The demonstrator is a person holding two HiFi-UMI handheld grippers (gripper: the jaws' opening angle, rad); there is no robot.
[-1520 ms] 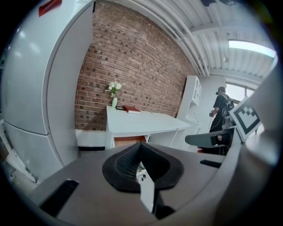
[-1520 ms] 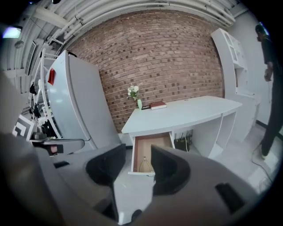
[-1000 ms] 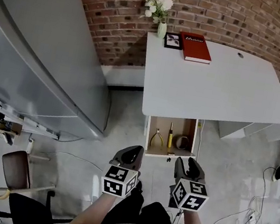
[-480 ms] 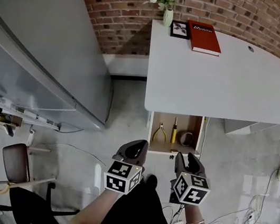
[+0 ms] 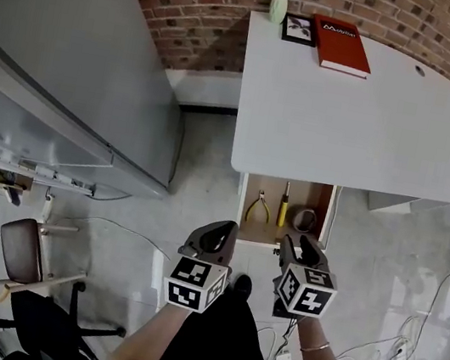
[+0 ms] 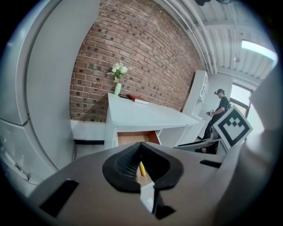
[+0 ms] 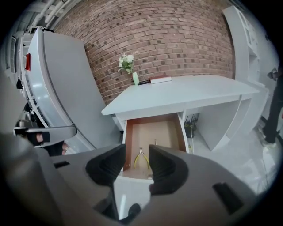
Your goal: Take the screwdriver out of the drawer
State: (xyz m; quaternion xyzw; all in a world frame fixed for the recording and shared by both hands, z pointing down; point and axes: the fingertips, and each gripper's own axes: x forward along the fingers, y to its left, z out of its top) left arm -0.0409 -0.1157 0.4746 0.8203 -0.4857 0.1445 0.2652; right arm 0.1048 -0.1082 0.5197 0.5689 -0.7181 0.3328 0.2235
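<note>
Both grippers have closed in on the open drawer (image 5: 241, 208). The left gripper's (image 5: 230, 231) jaws meet at their tips, empty; the right gripper's (image 5: 298, 243) jaws stand apart, empty. Beyond them, the screwdriver (image 5: 284, 204) lies untouched mid-drawer, right of the pliers (image 5: 258, 207), so the reach probably comes next.

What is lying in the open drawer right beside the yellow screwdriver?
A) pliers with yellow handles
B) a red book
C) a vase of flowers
A: the pliers lie in the drawer beside the screwdriver, while the book and vase sit up on the desk.
</note>
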